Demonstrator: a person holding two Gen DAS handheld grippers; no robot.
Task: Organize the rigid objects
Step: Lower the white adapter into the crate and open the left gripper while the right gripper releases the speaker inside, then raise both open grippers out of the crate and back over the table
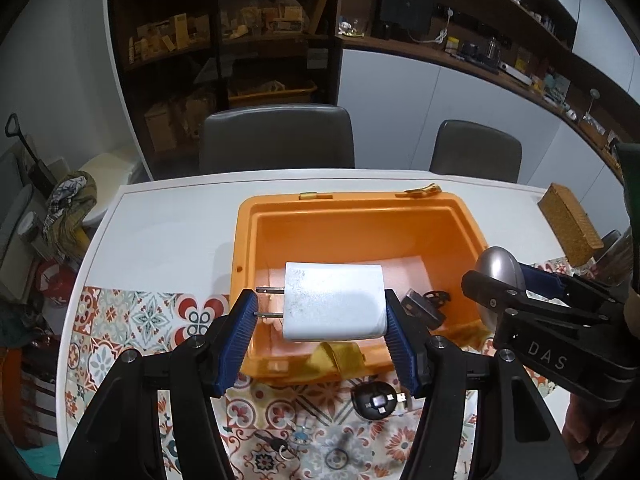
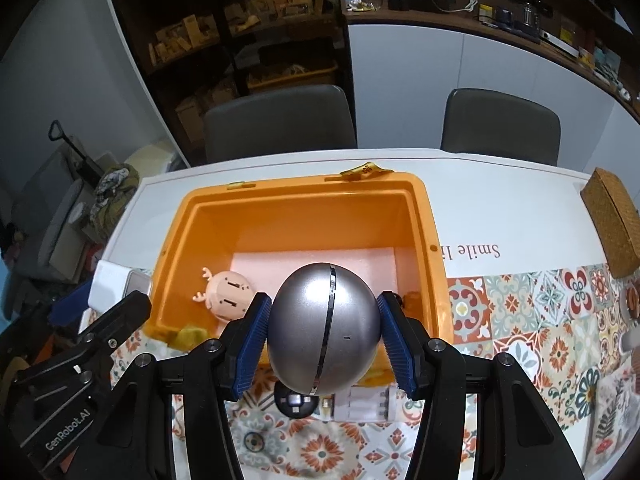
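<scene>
Both grippers carry loads above the open orange plastic bin: left gripper fingers clamp a white plug-in charger block, right gripper fingers clamp a silver egg-shaped gadget; lowering inside, then releasing, looks next.

Orange bin open on top, no lid in the way; far half of its floor bare, clear drop zone. Near-left floor taken by pink antlered toy, near-right corner by small black item. Left gripper clamped on white charger over near rim; right gripper clamped on silver ball just beside it, tight gap between the two. Desk left of bin clear. Black round adapter and keys clutter near strip. Wicker box blocks far right.
</scene>
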